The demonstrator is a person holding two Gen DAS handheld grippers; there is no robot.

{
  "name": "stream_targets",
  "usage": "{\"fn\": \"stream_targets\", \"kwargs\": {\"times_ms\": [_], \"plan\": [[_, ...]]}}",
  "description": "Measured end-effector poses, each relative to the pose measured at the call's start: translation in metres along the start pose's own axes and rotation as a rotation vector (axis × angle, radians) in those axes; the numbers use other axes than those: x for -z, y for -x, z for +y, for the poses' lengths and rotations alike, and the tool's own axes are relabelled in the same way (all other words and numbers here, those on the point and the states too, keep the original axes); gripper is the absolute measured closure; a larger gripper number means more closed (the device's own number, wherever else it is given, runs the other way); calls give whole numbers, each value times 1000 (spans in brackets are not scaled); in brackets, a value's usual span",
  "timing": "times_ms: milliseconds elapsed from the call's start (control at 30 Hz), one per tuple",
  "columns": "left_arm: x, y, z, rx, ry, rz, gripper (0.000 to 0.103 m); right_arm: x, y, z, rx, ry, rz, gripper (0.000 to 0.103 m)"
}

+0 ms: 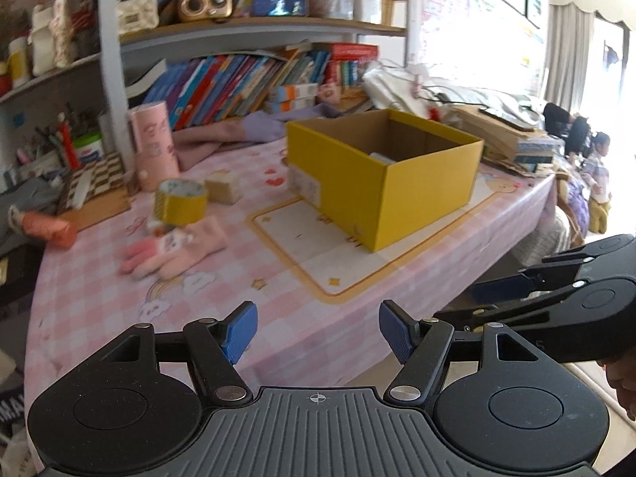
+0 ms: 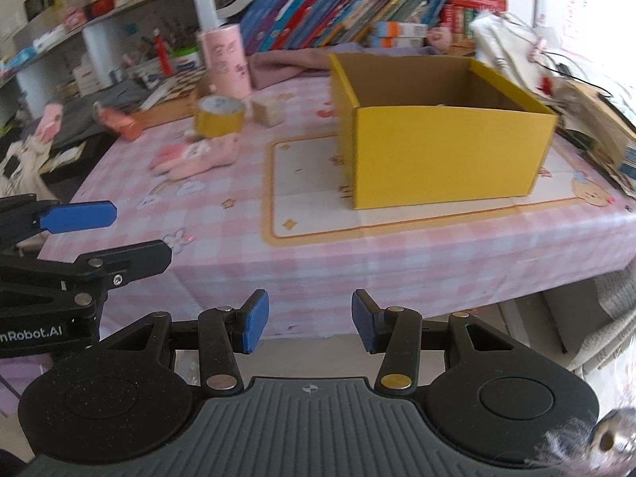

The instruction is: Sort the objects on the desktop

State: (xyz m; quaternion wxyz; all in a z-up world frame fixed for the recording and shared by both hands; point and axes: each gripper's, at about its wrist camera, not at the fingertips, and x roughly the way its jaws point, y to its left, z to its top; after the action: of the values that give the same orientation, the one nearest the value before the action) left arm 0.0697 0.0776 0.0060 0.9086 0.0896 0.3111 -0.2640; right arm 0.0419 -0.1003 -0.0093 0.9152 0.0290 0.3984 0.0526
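The yellow box (image 2: 449, 135) stands open-topped toward the tabletop's (image 2: 357, 246) right side; something pale lies inside, too hidden to name. Tape (image 2: 218, 113), a small block (image 2: 269, 110), a pink tube (image 2: 224, 61) and pink gloves (image 2: 194, 157) crowd the back left. The near edge is bare. The left tool (image 1: 318, 332) and the right tool (image 2: 310, 320) hang just off that edge, fingers apart, gripping nothing.

Pink checked cloth (image 1: 278, 302) over table. Behind: white-framed shelves (image 1: 254, 28) crammed with leaning books (image 1: 238, 79). Right wall papered with charts (image 1: 445, 8). Far right: grey curtain (image 1: 566, 51), window blown out with daylight. Whole scene slightly blurred.
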Motion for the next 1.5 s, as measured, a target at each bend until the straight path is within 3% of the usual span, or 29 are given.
{"fn": "stream_targets", "kwargs": {"times_ms": [300,733,1233,1500], "plan": [[-10,-30,20,-11,9,31,33,-17,-33,6,-24,27,52,59],[-42,-75,76,-83,122,36,33,-91,-92,23,-93,158,45,59],[-67,-109,120,-199,138,74,33,-143,-139,22,-155,117,34,59],[-67,-130,128,-214,131,123,33,-157,-159,23,-180,97,44,59]]}}
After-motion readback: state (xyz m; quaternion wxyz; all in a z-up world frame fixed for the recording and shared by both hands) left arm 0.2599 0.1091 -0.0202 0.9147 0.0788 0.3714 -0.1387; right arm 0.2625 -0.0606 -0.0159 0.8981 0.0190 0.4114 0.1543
